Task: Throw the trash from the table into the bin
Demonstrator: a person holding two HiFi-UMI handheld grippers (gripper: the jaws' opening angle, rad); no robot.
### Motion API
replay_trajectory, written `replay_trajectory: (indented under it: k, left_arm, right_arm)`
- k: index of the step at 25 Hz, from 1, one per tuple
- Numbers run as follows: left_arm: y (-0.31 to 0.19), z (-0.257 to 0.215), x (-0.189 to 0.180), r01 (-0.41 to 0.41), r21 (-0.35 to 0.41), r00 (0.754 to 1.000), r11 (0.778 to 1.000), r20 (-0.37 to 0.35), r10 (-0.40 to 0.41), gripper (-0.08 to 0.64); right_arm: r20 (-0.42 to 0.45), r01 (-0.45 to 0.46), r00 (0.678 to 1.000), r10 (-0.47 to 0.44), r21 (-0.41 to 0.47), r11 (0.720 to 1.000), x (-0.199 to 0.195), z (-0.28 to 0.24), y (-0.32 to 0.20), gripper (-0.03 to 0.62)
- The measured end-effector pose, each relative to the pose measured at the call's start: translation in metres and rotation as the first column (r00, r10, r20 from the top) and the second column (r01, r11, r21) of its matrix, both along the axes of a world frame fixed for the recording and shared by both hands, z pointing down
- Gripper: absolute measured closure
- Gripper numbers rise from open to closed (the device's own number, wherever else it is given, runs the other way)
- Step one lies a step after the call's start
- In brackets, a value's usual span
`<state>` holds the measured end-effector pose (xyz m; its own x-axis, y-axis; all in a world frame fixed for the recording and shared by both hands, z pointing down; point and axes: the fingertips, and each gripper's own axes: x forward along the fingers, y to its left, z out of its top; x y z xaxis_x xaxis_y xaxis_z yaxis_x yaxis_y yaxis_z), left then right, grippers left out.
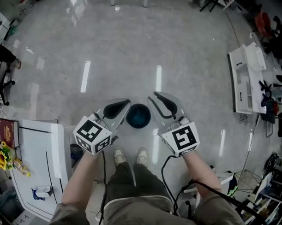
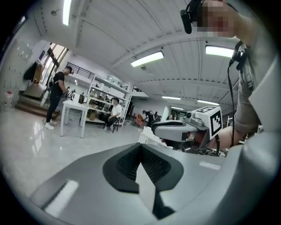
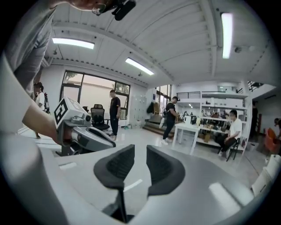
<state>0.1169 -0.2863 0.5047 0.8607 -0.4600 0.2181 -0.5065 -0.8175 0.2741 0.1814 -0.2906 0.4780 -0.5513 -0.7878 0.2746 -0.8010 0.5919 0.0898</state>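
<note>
The bin (image 1: 138, 115), dark and round with a bluish inside, stands on the pale floor (image 1: 129, 50) between the tips of the two grippers in the head view, just ahead of the person's shoes (image 1: 119, 156). The left gripper (image 1: 126, 103) has its dark pads closed tip to tip with nothing between them. The right gripper (image 1: 154, 96), level with it on the bin's other side, holds its pads a narrow gap apart, also empty. The white table (image 1: 34, 155) lies behind and outward of the left gripper, with a small blue-and-white item (image 1: 42, 192) on it and sunflowers (image 1: 0, 156) beyond.
</note>
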Motion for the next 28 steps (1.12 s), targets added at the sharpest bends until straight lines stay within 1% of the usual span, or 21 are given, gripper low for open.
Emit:
replay_trajectory:
  k: [2,4,7,9,13,18,20,23,25,28]
  left_arm:
    - [0.008,-0.049,-0.006,0.007,0.054,1.000,0.999,-0.024,-0.005,0.561]
    - [0.018,-0.090,-0.013,0.011,0.110,0.999,0.994,-0.034,-0.007,0.561]
    - [0.034,-0.138,-0.023,0.017,0.182,1.000,0.983,-0.025,-0.013,0.561]
    - [0.046,-0.163,-0.029,0.020,0.209,1.000,0.978,-0.019,-0.016,0.561]
    - [0.075,-0.207,-0.036,0.008,0.250,1.000,0.968,-0.028,-0.002,0.561]
    - [0.106,-0.249,-0.038,0.014,0.317,0.999,0.948,-0.055,0.003,0.561]
    - [0.118,-0.261,-0.043,0.028,0.332,0.997,0.943,-0.072,-0.004,0.561]
    - [0.132,-0.276,-0.050,0.051,0.353,0.996,0.934,-0.092,-0.020,0.561]
    - [0.139,-0.282,-0.052,0.054,0.363,0.995,0.930,-0.094,-0.021,0.561]
    - [0.147,-0.286,-0.056,0.055,0.376,0.995,0.925,-0.096,-0.020,0.561]
  right_arm:
    - [0.033,0.000,0.999,-0.003,0.090,0.996,-0.005,-0.058,0.009,0.503]
    - [0.049,-0.007,0.999,-0.001,0.161,0.987,-0.009,-0.105,0.020,0.506]
    - [0.084,-0.031,0.996,0.013,0.217,0.976,-0.011,-0.155,0.038,0.520]
    - [0.087,-0.041,0.996,0.020,0.245,0.969,-0.008,-0.177,0.050,0.539]
    - [0.084,-0.041,0.996,0.018,0.286,0.957,-0.001,-0.214,0.080,0.557]
    - [0.070,-0.025,0.998,0.003,0.328,0.944,0.005,-0.251,0.118,0.574]
    - [0.071,-0.018,0.997,-0.007,0.342,0.940,0.003,-0.259,0.132,0.589]
    - [0.096,-0.010,0.995,-0.025,0.351,0.936,-0.001,-0.269,0.147,0.589]
    - [0.107,-0.006,0.994,-0.033,0.351,0.936,-0.004,-0.273,0.155,0.589]
    - [0.100,0.007,0.994,-0.045,0.353,0.936,-0.010,-0.274,0.166,0.589]
